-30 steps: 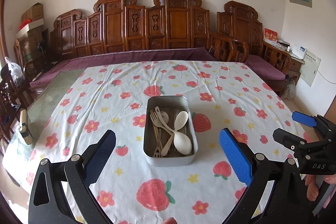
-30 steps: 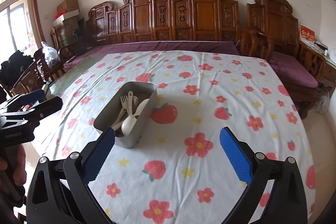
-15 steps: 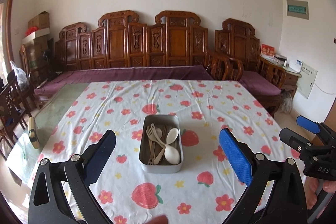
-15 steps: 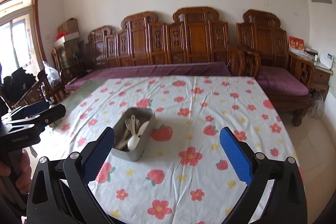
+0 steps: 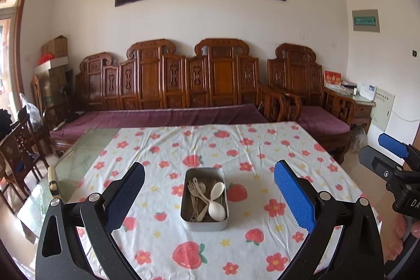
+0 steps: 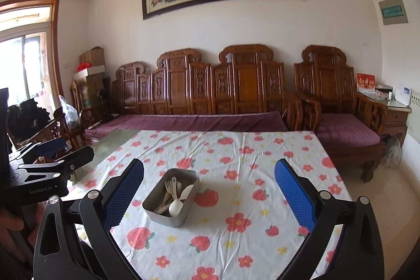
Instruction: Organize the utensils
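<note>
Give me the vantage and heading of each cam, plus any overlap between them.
Left wrist: rides the left tool, raised, facing the sofa wall over the metal tin of utensils; shows its own open blue pads, and the right tool at frame right.
Right wrist: rides the right tool, right of the tin, same heading; the left tool and a hand show at left.
Shared: tin, strawberry tablecloth, sofa, painting.

tablecloth (image 5: pixel 262 148): white, red flowers, strawberries | tin (image 5: pixel 204 224): grey | spoons (image 5: pixel 217 210): cream
</note>
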Tool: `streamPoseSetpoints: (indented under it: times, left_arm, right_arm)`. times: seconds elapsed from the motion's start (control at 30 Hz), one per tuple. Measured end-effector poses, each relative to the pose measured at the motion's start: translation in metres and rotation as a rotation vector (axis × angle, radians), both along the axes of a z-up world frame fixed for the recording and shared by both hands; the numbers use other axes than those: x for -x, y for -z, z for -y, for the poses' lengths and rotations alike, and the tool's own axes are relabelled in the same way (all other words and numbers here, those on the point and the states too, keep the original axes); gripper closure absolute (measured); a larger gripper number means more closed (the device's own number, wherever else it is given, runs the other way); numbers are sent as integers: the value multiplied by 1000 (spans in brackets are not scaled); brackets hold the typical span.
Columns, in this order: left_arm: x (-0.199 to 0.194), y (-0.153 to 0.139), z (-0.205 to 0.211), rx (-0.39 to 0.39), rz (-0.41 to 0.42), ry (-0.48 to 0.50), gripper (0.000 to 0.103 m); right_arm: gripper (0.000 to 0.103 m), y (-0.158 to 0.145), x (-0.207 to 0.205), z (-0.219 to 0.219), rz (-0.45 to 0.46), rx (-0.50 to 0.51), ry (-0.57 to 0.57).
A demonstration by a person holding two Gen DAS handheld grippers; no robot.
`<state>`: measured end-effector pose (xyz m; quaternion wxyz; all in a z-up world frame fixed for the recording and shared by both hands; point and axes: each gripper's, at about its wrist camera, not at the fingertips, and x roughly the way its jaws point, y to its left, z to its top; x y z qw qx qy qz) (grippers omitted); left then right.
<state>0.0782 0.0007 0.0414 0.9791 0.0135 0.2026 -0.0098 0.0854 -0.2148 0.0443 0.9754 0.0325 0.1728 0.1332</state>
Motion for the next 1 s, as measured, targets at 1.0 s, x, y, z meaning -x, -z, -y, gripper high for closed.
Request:
streamPoseSetpoints:
  times: [1.0]
  left_arm:
    - [10,-6,-2,6,28,0,8]
  right_arm:
    - [3,2,2,0,3,7,24]
